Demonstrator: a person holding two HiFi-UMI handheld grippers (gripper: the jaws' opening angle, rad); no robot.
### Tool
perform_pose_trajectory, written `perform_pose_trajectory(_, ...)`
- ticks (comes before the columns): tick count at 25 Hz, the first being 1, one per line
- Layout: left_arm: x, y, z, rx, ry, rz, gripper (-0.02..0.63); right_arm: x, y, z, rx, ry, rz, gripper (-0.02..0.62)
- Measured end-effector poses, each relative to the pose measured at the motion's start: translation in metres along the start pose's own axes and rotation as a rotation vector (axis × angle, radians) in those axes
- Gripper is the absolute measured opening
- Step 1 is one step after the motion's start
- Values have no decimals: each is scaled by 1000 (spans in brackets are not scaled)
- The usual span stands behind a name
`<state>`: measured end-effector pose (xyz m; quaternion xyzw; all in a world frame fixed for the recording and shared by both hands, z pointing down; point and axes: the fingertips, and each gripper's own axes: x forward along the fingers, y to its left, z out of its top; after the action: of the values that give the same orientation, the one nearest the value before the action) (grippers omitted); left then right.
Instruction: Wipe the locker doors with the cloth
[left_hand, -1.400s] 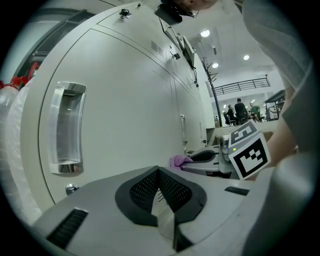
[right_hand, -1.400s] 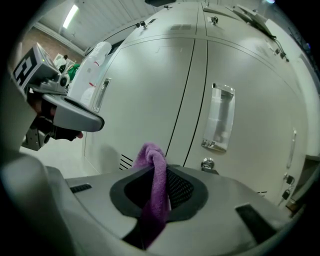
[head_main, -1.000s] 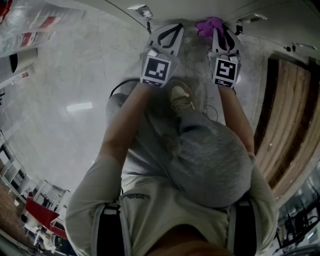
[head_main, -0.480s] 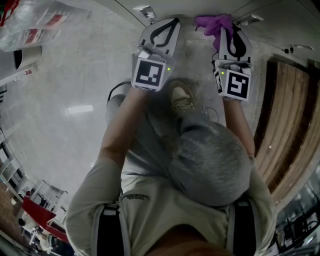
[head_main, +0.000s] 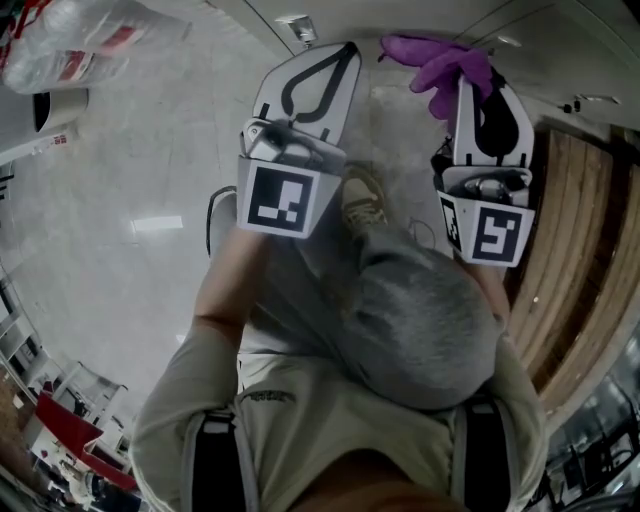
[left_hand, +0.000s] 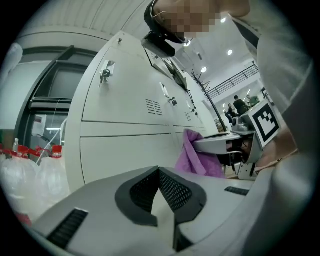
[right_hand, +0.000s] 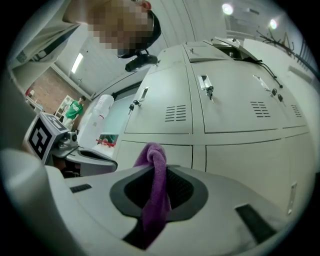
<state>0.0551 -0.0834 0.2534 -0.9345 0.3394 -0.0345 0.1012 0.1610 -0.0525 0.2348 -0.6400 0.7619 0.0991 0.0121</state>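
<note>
The purple terry cloth (right_hand: 156, 195) is clamped in the jaws of the right gripper (head_main: 470, 85), at one o'clock in the head view, its bunched end protruding, presumably for pressing against the pale grey metal locker doors (right_hand: 235, 105). The left gripper (head_main: 335, 55), at eleven o'clock, is closed on nothing, seemingly held aside.

No legible text, labels or numbers.

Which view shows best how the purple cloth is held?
The right gripper view: the purple cloth runs between the shut jaws of the right gripper. The head view shows only its bunched end past the tips; the left gripper view shows the cloth hanging, side-on.
</note>
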Motion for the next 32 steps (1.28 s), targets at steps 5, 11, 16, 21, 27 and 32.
perform_pose_trajectory(5,-21,-10,18,12,-45,26,3,-17,-4,8,31,-10,-16,52)
perform_pose_trajectory(11,-31,-22,26,14,-50,17,3,-31,-12,14,65,-23,-39,52)
perform_pose_trajectory(16,-35,-22,30,19,-51,27,3,-34,-15,17,75,-36,-41,52)
perform_pose_trajectory(21,-41,-21,29,13,-42,33,3,-35,-17,19,75,-37,-45,52)
perform_pose_trajectory(27,-45,-17,27,0,-38,40,3,-28,-7,19,73,-28,-6,51)
perform_pose_trajectory(32,-49,-11,25,0,-39,48,3,-25,6,20,80,-23,29,49)
